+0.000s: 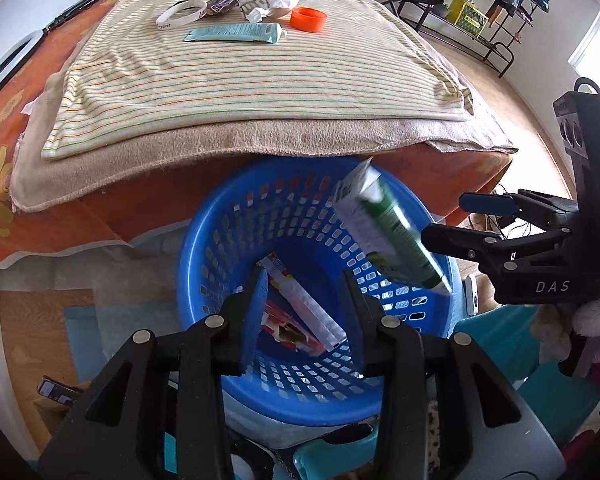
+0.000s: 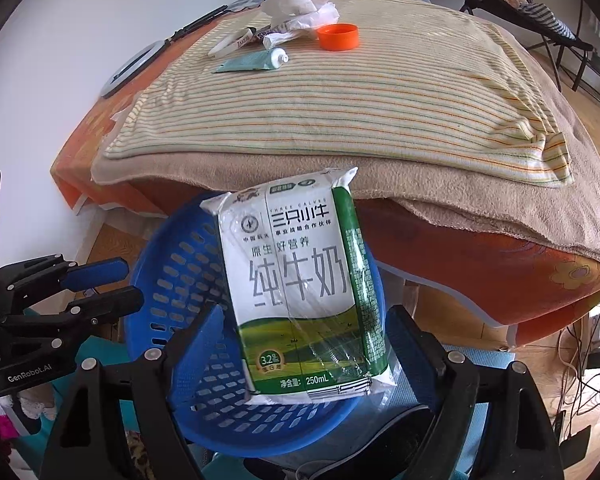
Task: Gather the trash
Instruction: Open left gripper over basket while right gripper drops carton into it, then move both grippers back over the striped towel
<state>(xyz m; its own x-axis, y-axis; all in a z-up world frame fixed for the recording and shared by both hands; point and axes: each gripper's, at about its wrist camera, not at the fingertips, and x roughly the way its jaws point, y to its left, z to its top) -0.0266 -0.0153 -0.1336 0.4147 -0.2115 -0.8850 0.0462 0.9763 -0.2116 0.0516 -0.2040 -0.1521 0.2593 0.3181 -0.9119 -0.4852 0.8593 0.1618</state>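
The milk carton [image 2: 304, 284] hangs over the blue basket [image 1: 204, 248] by the bed's near edge, apparently free between the right hand-held gripper [image 2: 304, 344]'s spread fingers, so hold that spread above the rim while the empty, spread left hand-held gripper [image 1: 304, 316] stays clear.

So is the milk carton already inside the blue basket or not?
Not yet. The milk carton is tilted above the blue basket's rim, apparently free of the right gripper's open jaws.
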